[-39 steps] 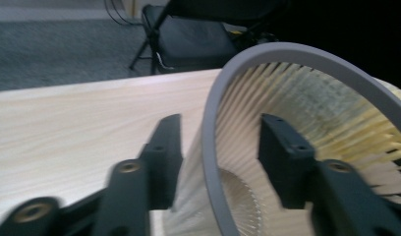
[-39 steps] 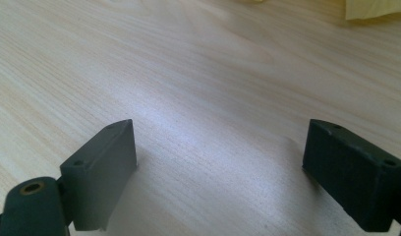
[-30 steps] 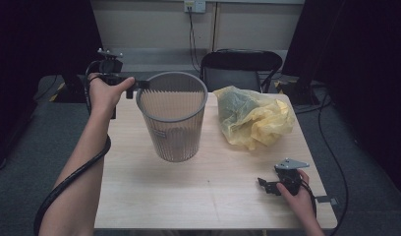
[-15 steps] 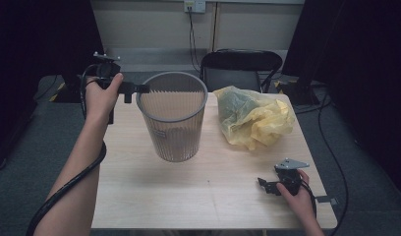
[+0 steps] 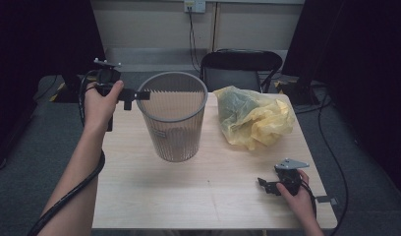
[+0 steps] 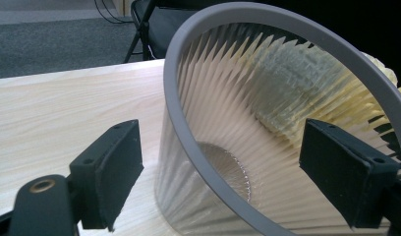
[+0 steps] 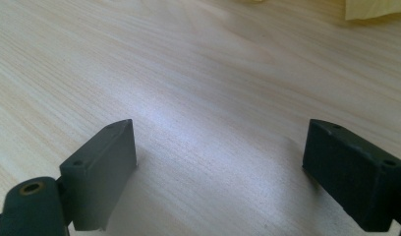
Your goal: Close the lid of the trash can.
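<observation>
Left gripper view, grey-rimmed ribbed translucent bin (image 6: 247,128) upright, rim between left gripper's (image 6: 220,167) just-opening, released jaws

Your wastebasket (image 6: 267,123) looks like translucent ribbed plastic under a smooth, matt grey rim. The table (image 5: 154,196) shows pale matt wood grain, possibly laminate. Your yellow bag (image 5: 252,118) is thin, crinkled, slightly glossy plastic film. Gripper pads (image 7: 102,172) appear matt black.

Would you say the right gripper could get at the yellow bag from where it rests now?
Probably yes: the right gripper is open, and bare table lies between it and the yellow bag.
</observation>
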### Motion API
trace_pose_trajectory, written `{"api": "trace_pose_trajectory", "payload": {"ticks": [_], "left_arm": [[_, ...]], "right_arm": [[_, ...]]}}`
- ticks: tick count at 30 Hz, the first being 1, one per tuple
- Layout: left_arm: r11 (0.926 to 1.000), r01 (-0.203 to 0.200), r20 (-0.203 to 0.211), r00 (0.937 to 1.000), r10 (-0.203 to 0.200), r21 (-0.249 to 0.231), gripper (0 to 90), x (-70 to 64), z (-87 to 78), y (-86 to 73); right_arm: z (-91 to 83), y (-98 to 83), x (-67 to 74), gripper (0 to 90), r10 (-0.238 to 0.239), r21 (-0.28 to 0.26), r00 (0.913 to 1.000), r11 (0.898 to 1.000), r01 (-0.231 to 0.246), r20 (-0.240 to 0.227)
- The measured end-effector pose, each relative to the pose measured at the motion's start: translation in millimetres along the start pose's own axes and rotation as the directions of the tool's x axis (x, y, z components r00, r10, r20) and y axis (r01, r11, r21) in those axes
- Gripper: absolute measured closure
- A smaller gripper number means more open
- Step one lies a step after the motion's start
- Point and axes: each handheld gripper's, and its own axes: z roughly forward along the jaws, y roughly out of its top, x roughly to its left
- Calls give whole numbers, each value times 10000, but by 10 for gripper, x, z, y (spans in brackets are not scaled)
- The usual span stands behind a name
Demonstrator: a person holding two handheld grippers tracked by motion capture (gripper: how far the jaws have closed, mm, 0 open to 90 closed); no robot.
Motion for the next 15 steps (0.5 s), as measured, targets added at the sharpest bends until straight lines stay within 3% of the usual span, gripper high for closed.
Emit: {"api": "trace_pose_trajectory", "payload": {"ticks": [15], "left_arm": [[9997, -206, 274, 9994, 202, 153, 160, -106, -44, -166]], "right_arm": [[-2, -2, 2, 120, 6, -1, 10000, 10000, -6, 18]]}}
